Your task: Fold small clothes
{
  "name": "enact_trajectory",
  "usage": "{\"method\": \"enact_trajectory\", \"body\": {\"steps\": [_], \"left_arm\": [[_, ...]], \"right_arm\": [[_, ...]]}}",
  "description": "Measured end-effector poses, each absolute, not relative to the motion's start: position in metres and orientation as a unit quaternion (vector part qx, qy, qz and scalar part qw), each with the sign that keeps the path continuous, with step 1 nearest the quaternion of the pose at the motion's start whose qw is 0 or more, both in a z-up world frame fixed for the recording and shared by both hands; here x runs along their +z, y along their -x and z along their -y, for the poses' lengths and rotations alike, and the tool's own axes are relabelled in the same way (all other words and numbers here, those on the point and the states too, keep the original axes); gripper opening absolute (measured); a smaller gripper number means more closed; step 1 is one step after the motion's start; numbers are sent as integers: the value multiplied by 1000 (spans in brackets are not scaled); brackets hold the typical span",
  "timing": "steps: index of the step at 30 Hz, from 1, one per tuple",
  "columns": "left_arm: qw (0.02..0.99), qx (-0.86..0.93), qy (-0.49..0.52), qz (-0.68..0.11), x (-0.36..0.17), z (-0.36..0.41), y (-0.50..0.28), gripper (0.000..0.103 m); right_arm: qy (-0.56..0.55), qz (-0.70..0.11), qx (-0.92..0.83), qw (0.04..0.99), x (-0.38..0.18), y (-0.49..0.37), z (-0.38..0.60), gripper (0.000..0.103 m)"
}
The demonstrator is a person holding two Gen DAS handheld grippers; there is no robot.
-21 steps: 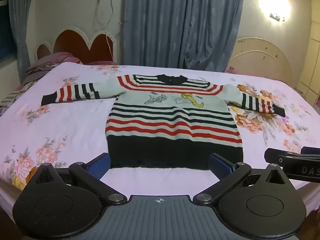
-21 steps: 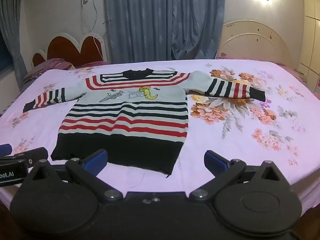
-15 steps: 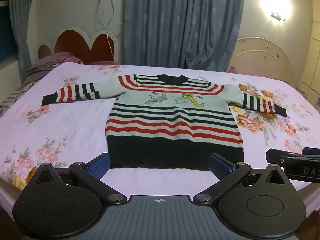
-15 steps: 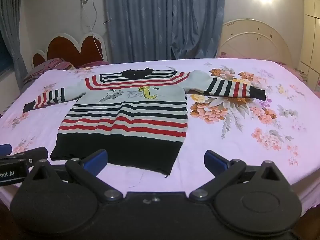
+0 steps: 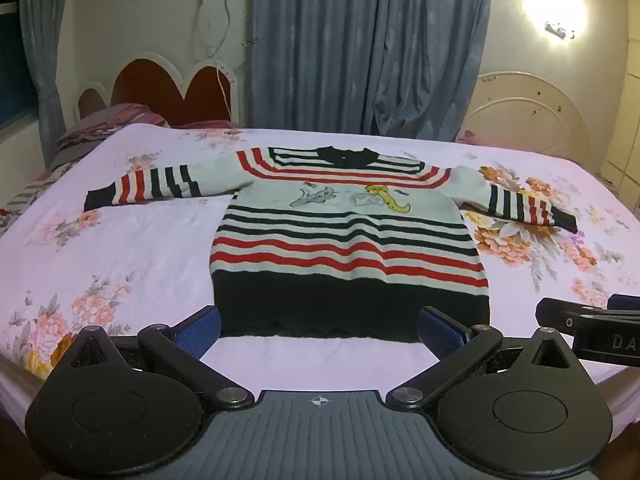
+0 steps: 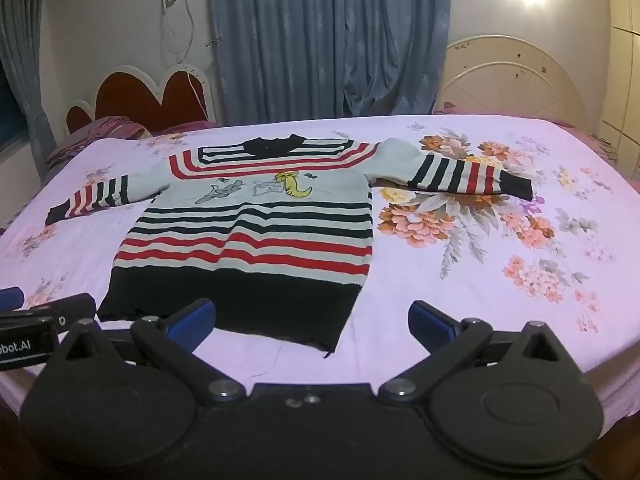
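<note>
On the floral bedsheet (image 5: 120, 248), striped sweater (image 5: 348, 236) lies flat, face up, sleeves spread, hem nearest the bed's edge. Left gripper (image 5: 319, 330) and right gripper (image 6: 311, 320) hover short of the hem, jaws wide, empty. Nothing has shifted in the last moment; folding not yet begun.

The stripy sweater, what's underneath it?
The stripy sweater lies flat on a pink flowery bedsheet, which shows all around it. Part of a big flower print sits beside its sleeve. Anything directly under the sweater is covered, so it cannot be seen.
</note>
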State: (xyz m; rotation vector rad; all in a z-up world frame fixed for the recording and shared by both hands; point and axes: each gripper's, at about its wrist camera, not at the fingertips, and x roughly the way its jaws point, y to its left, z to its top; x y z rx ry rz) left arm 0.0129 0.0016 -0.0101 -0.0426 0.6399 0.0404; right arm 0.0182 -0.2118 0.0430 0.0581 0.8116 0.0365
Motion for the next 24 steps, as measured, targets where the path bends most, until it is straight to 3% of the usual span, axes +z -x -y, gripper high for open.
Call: {"method": "enact_trajectory", "body": {"steps": [24], "left_arm": [[949,27,17,-313,-10,5,-9,103]], "right_arm": [[-31,-397,18,917,42,-22,216,102]]}}
